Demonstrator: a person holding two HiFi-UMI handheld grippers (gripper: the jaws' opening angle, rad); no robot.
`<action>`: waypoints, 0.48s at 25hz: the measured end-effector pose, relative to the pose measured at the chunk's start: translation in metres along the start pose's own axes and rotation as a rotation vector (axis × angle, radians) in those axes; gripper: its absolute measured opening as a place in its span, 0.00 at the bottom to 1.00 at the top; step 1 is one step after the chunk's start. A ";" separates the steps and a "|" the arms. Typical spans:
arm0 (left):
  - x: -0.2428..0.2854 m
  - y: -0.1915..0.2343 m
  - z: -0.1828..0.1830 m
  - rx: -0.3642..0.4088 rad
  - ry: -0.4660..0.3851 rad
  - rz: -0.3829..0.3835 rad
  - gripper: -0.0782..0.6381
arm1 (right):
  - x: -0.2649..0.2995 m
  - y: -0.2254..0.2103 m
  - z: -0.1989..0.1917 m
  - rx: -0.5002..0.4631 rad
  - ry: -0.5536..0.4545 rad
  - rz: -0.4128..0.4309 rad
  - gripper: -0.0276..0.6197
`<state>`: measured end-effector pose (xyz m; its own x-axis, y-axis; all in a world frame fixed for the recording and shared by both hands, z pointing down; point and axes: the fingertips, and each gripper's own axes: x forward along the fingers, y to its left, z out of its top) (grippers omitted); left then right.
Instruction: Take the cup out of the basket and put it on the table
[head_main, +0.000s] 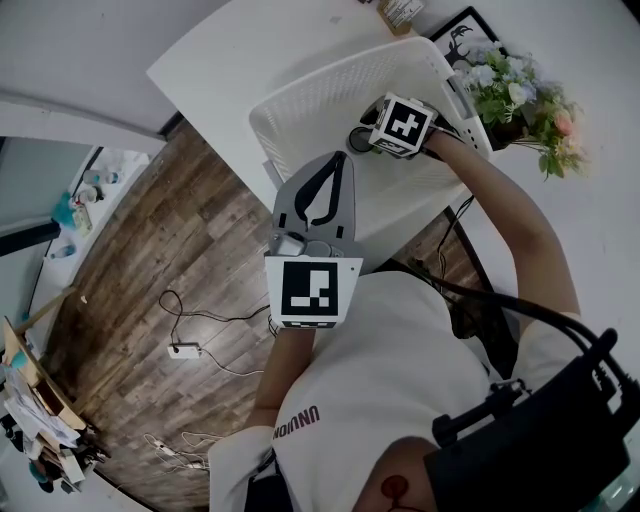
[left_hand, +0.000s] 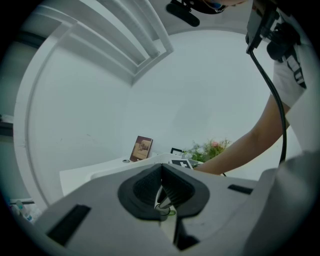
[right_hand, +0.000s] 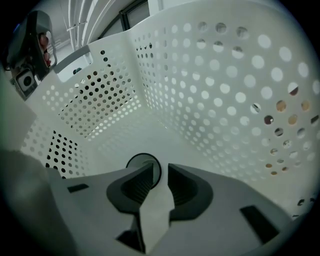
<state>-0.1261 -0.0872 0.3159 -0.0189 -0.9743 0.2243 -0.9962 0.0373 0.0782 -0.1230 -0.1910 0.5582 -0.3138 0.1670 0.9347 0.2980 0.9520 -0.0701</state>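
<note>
**A:** Where's the cup?

**B:** On the floor of the basket, close to the corner. Its dark-rimmed mouth faces the right tool. I can't tell whether it's upright or tipped over.

**A:** And that tool has it?

**B:** I don't think so. The jaws are spread a little, and the near edge of the rim sits right at the gap, with one jaw tip across the mouth. It looks lined up to pinch the wall of the cup, one jaw inside and one outside. That makes sense with a deep basket, where the rim is the easiest part to reach from above.

**A:** What's the left tool doing?

**B:** Nothing. Its jaws are pressed together with nothing between them. It's held back near the person's body, outside the basket, probably so it stays out of the way.

**A:** Where does the cup end up?

**B:** The basket stands on the white surface, and the stretch beside it is bare, so that's the obvious place.

**A:** Any risks?

**B:** Pinching only the rim is a thin hold. The cup could swing or catch the perforated wall as it's lifted out.
</note>
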 end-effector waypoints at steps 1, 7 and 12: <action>0.000 0.000 -0.001 -0.001 0.006 -0.001 0.13 | 0.000 0.000 0.000 -0.001 0.004 -0.002 0.20; 0.000 0.002 0.003 0.003 -0.007 -0.003 0.13 | 0.006 0.001 -0.003 0.031 0.021 0.013 0.18; 0.002 0.002 -0.001 0.000 0.014 -0.008 0.13 | 0.009 0.001 -0.004 0.052 0.023 0.027 0.14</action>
<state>-0.1285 -0.0891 0.3177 -0.0098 -0.9714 0.2371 -0.9964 0.0296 0.0800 -0.1219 -0.1892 0.5682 -0.2849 0.1873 0.9401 0.2587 0.9594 -0.1127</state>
